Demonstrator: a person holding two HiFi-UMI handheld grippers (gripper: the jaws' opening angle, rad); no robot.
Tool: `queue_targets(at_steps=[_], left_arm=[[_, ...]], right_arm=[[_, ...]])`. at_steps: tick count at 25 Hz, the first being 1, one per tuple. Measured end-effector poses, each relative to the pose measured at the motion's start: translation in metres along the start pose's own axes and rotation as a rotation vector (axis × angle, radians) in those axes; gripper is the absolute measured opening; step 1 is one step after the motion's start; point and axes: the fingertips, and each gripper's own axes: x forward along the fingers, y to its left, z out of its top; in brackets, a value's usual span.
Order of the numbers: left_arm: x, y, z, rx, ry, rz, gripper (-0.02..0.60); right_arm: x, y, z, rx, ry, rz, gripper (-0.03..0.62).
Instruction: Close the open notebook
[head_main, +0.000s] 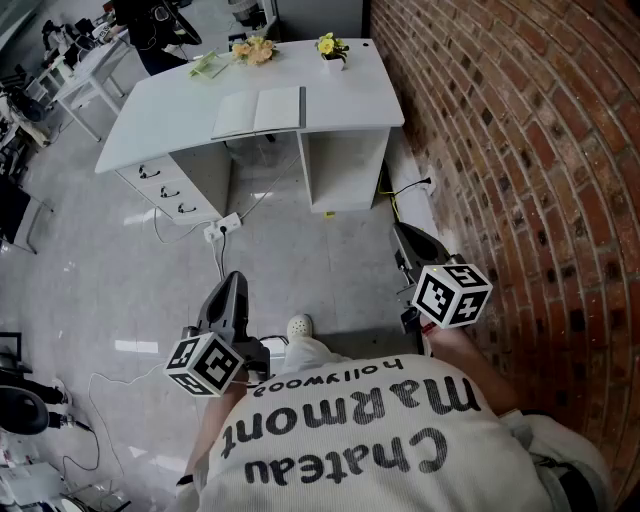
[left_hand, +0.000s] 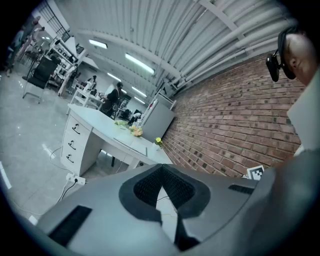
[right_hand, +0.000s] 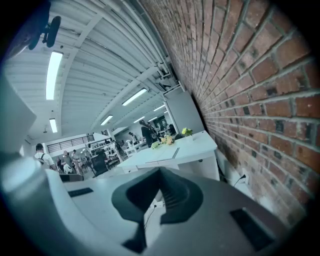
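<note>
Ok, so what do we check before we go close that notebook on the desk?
1. Notebook lies open on the desk: ok.
2. Left gripper shut, holding nothing: ok.
3. Right gripper shut, holding nothing: ok.
4. Notebook within reach: not ok, the desk stands well ahead.
5. Flowers apart from the notebook: ok.
6. Walking path: not ok, a power strip lies in front of the desk.
</note>
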Motion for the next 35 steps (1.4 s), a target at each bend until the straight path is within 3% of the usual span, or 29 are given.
queue_targets(at_steps=[9,26,35], left_arm=[[0.032,0.033,0.009,-0.021,0.035,0.008,0.002],[0.153,0.118,0.141,0.045,0.018,-0.067,0.002],[0.191,0.161,0.155,0.039,0.053,-0.086,0.002]], right_arm=[[0.039,-0.008,0.001,0.014,0.014,-0.042,0.003],[0.203,0.022,0.065,0.038,-0.042,-0.058,0.003],[0.260,0.020,0.051,0.067,-0.007,-0.097,0.003]])
